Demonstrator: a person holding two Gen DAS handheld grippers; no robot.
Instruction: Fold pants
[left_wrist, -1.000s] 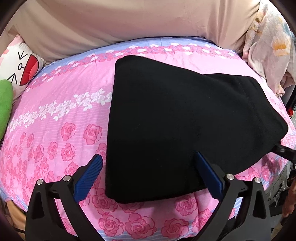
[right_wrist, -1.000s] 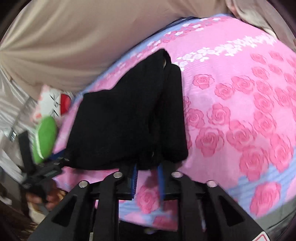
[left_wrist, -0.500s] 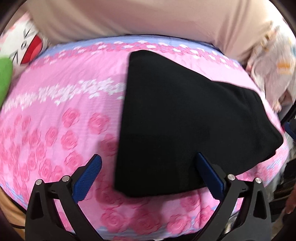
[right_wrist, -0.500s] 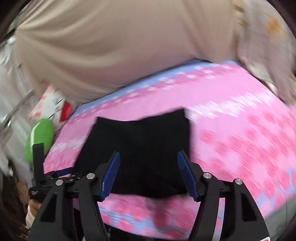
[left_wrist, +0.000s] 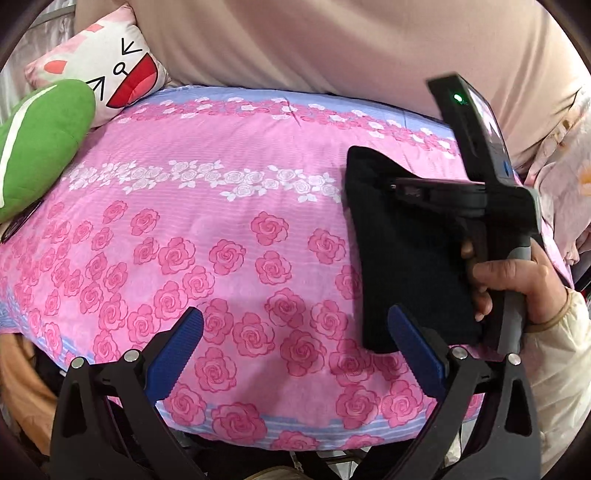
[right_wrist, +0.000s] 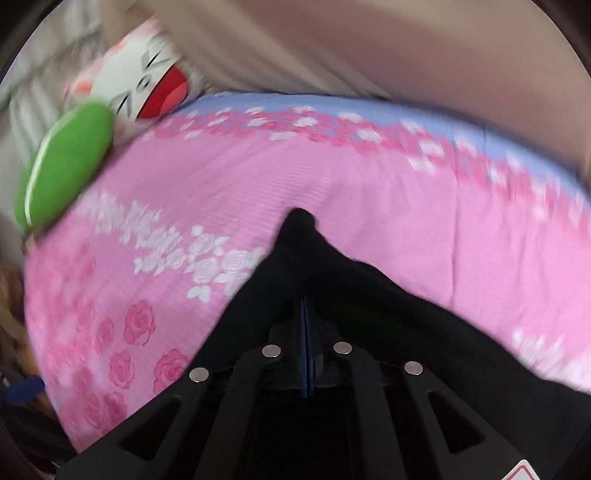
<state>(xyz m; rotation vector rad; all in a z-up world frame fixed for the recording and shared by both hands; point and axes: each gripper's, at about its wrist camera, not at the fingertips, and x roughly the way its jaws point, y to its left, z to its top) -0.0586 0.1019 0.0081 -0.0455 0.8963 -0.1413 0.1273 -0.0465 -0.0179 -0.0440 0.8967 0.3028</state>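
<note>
Black pants (left_wrist: 406, 251) are folded into a compact stack on the right side of the bed, lying on the pink rose-print bedsheet (left_wrist: 229, 229). From the right wrist view the same fabric fills the lower centre, with one peak of cloth pulled up ahead of my fingers.

Handling, my read: soft, thick knit or fleece, light, fully limp. No stiffness, so any unsupported layer will sag and the stack can splay open if I lift by one ply. Not slippery, not fragile. The sheet under it is soft too, so dragging may bunch it.

Right hand-held gripper (right_wrist: 306, 332): jaws clenched tight with black cloth all round them, so it looks to be pinching a fold of the pants. The frame is motion-blurred, so I can't tell how many layers are caught. My right hand (left_wrist: 517, 284) is on its handle at the near edge of the stack.

Left hand-held gripper (left_wrist: 295, 354): jaws spread wide, holding nothing, over bare sheet just left of the stack's near corner.

Best hold: pinch through all layers at a folded edge or corner, both grippers on one edge, well apart.

Green plush (left_wrist: 40, 147) and cartoon-face pillow (left_wrist: 107, 70) sit far left, well apart from the pants.
</note>
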